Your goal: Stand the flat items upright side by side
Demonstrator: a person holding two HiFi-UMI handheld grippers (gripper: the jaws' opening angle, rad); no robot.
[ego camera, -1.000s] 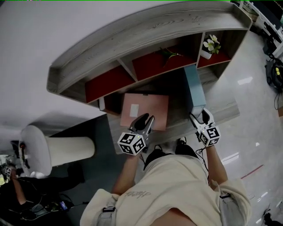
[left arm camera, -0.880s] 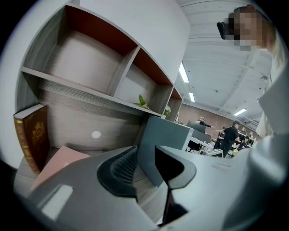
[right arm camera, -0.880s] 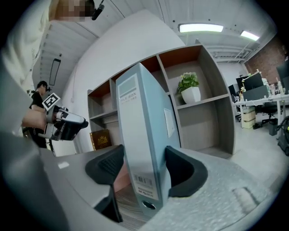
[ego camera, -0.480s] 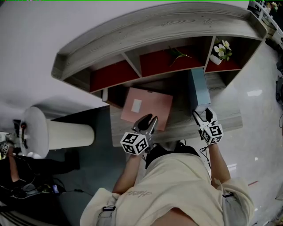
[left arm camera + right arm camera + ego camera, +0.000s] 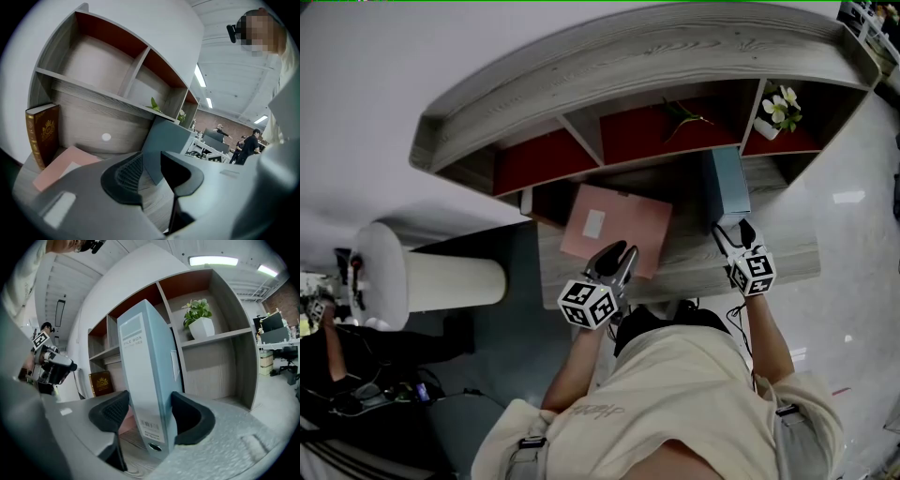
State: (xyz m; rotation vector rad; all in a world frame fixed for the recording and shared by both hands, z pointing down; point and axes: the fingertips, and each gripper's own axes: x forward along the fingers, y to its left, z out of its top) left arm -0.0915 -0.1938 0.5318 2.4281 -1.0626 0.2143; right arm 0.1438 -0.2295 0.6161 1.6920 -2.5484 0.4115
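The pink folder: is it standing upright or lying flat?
Lying flat: the pink folder shows its whole cover facing upward on the desk.

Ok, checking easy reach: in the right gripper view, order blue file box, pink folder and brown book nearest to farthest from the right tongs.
1. Blue file box, gripped upright between the right tongs.
2. Pink folder, flat, just left.
3. Brown book, upright, far left.

Shirt (image 5: 675,394): cream, short sleeves, faint script across the back.
Straps (image 5: 530,444): grey, black buckles.
Left gripper (image 5: 617,255): dark grey jaws, ribbed pads.
Right gripper (image 5: 734,232): black-and-white marker cube (image 5: 754,272).
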